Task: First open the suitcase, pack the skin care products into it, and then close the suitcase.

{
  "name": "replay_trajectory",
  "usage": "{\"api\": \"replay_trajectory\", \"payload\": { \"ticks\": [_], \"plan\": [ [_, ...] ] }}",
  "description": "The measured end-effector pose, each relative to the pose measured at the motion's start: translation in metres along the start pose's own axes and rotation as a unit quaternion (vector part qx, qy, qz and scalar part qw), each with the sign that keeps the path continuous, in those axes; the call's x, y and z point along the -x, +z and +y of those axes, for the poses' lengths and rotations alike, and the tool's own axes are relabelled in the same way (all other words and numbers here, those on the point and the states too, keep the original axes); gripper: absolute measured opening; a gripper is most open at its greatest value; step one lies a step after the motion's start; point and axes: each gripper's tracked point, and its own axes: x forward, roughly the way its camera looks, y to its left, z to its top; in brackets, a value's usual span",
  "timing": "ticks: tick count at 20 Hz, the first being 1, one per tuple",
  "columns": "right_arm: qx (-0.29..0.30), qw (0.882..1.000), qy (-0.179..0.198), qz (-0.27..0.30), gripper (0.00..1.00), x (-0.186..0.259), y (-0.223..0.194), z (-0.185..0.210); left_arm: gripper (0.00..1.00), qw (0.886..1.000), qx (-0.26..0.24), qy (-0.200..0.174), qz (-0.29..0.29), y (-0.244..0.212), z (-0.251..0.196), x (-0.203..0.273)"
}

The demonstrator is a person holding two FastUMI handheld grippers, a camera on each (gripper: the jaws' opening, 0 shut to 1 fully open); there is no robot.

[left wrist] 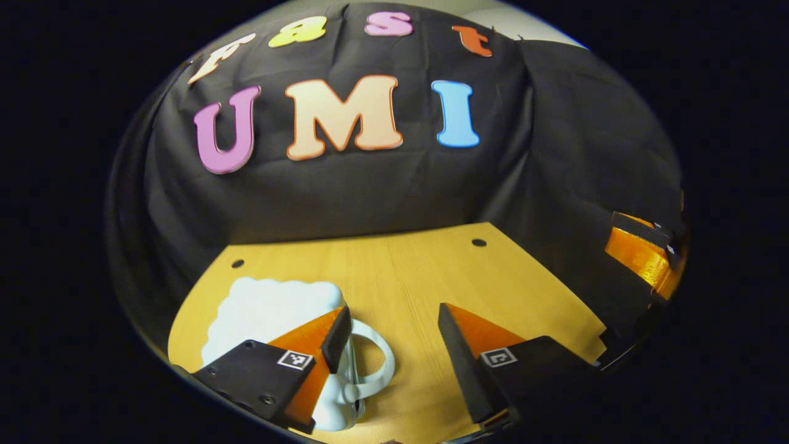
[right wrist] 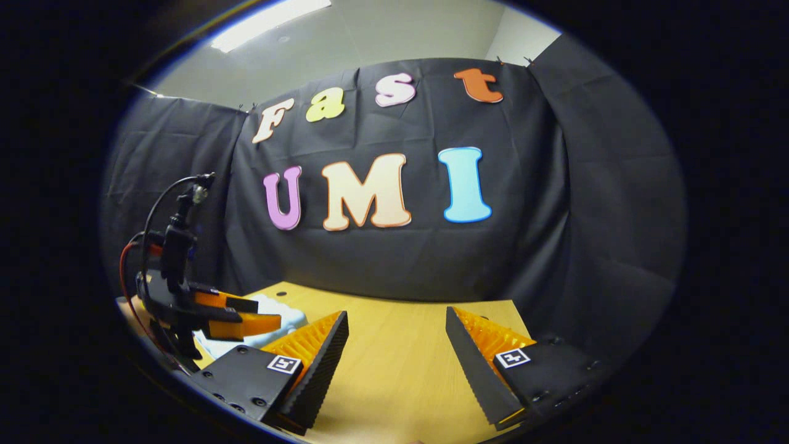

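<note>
The small white suitcase (left wrist: 271, 320) lay closed on the bench (left wrist: 400, 277) beneath the left tongs (left wrist: 394, 345), which hung spread wide over its handle, while the right tongs (right wrist: 397, 364) gaped empty nearby, probably awaiting opening.

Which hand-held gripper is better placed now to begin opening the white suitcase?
Likely the left hand-held gripper: open, over the closed white suitcase, its handle between the fingers. The right hand-held gripper is open over bare table.
</note>
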Motion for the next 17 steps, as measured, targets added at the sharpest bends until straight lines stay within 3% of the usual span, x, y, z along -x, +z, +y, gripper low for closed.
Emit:
{"api": "replay_trajectory", "payload": {
  "ticks": [1, 3, 6, 11, 12, 13, 17],
  "plan": [
    [-0.002, 1.000, -0.006, -0.017, 0.98, 0.000, 0.015, 0.004, 0.93, 0.999, -0.011, 0.019, -0.035, 0.020, 0.003, 0.008],
    [0.001, 0.999, -0.019, -0.051, 0.94, 0.000, 0.042, 0.011, 0.95, 0.994, -0.032, 0.037, -0.095, 0.055, 0.000, 0.020],
    [0.001, 0.995, -0.050, -0.091, 0.98, 0.006, 0.077, 0.018, 0.95, 0.989, -0.042, 0.026, -0.137, 0.081, -0.009, 0.031],
    [-0.006, 0.989, -0.070, -0.132, 0.98, 0.028, 0.107, 0.040, 0.95, 0.987, -0.023, 0.010, -0.159, 0.101, -0.007, 0.049],
    [0.001, 0.989, -0.069, -0.135, 0.98, 0.032, 0.109, 0.045, 1.00, 0.986, -0.022, 0.009, -0.163, 0.102, -0.004, 0.054],
    [0.010, 0.988, -0.070, -0.138, 0.98, 0.036, 0.111, 0.049, 0.95, 0.985, -0.020, 0.009, -0.171, 0.105, -0.001, 0.057],
    [0.016, 0.986, -0.072, -0.148, 0.95, 0.046, 0.116, 0.063, 0.95, 0.985, -0.014, 0.011, -0.173, 0.102, 0.009, 0.067]
  ]
}}
